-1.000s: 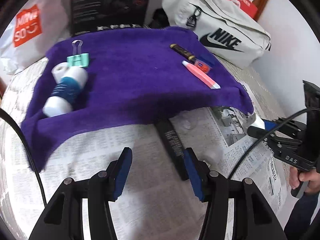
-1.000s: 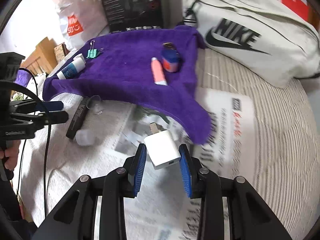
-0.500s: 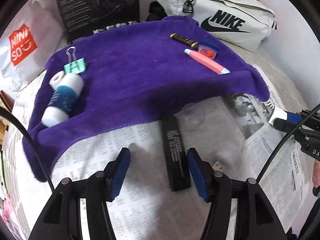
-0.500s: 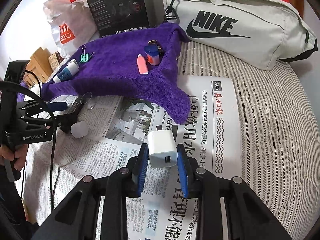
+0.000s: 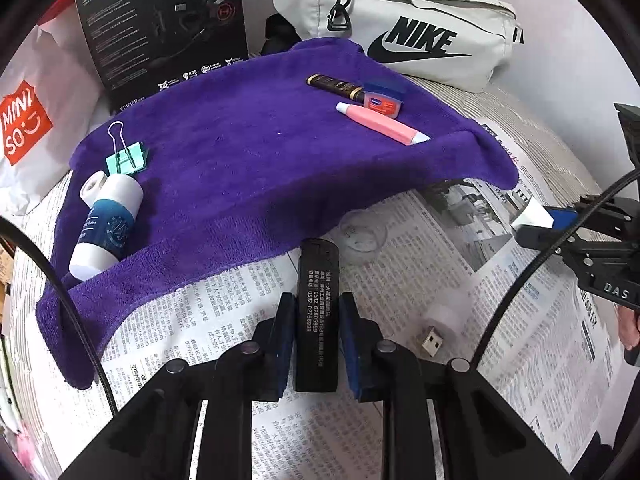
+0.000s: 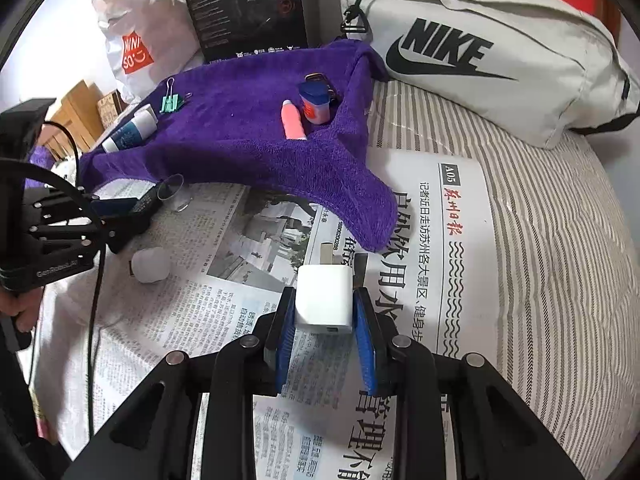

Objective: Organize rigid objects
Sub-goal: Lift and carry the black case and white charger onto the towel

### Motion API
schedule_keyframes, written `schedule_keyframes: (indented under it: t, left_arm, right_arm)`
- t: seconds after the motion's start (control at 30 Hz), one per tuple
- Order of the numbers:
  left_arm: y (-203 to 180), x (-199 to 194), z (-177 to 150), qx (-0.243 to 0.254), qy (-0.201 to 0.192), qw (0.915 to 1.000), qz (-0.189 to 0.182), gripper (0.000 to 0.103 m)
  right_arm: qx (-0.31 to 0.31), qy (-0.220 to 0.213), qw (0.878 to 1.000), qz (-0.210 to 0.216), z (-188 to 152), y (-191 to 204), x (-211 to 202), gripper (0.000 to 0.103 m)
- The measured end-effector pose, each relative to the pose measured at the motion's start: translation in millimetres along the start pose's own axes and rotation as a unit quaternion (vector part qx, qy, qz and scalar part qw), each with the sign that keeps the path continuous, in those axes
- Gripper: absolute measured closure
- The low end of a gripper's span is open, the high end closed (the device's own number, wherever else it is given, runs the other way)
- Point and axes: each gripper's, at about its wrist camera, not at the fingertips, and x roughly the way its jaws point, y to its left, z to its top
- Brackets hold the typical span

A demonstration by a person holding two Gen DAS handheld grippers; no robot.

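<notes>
My left gripper [image 5: 318, 320] is shut on a black lighter-like bar [image 5: 318, 300] lying on the newspaper [image 5: 420, 240] just in front of the purple towel [image 5: 248, 152]. My right gripper [image 6: 325, 312] is shut on a white charger plug [image 6: 324, 296], held over the newspaper [image 6: 420, 240]. On the towel lie a green binder clip [image 5: 126, 156], a white and blue bottle [image 5: 106, 228], a pink tube [image 5: 380, 124], a small blue-lidded jar [image 5: 382, 100] and a dark tube [image 5: 334, 85]. A white USB dongle [image 5: 442, 320] and a clear lens [image 5: 362, 232] lie on the paper.
A grey Nike bag [image 5: 408, 24], a black product box [image 5: 164, 24] and a white Miniso bag [image 5: 28, 120] stand behind the towel. The striped bed cover [image 6: 560, 240] extends to the right. The right gripper also shows at the right in the left wrist view [image 5: 560, 224].
My left gripper moved forward around the black bar and shut on it. My right gripper pulled back and right from the towel, still holding the white charger.
</notes>
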Motion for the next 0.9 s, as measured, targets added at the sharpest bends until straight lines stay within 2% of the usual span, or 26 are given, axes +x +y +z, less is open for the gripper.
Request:
schedule_keyframes:
  t: [0.27,0.43,0.6,0.67,0.9]
  left_arm:
    - [-2,1,1,0.004,-0.004,1.0000,0.003,0.081]
    - [7,-3,-2,-0.017,-0.004,0.9997,-0.015,0.082]
    - [19,-14,-9,-0.034,-0.012,0.9993,-0.007,0.082]
    - [21,-11,-12,-0.029,-0.003,0.9995,0.012,0.082]
    - [21,-6,-16,-0.019,-0.006,0.9997,0.015,0.081]
  right_arm:
    - [-0.003,-0.008,1.000,-0.007,0,2,1,0.076]
    - [0.015,-0.012,1.000,0.009,-1,-5,0,0.076]
    - [0.026,-0.008,1.000,0.011,1,-7,-6,0.076]
    - [0.022,-0.004,1.000,0.009,2,-4,-4,0.076]
    - [0.007,0.008,1.000,0.006,4,8,1,0.076]
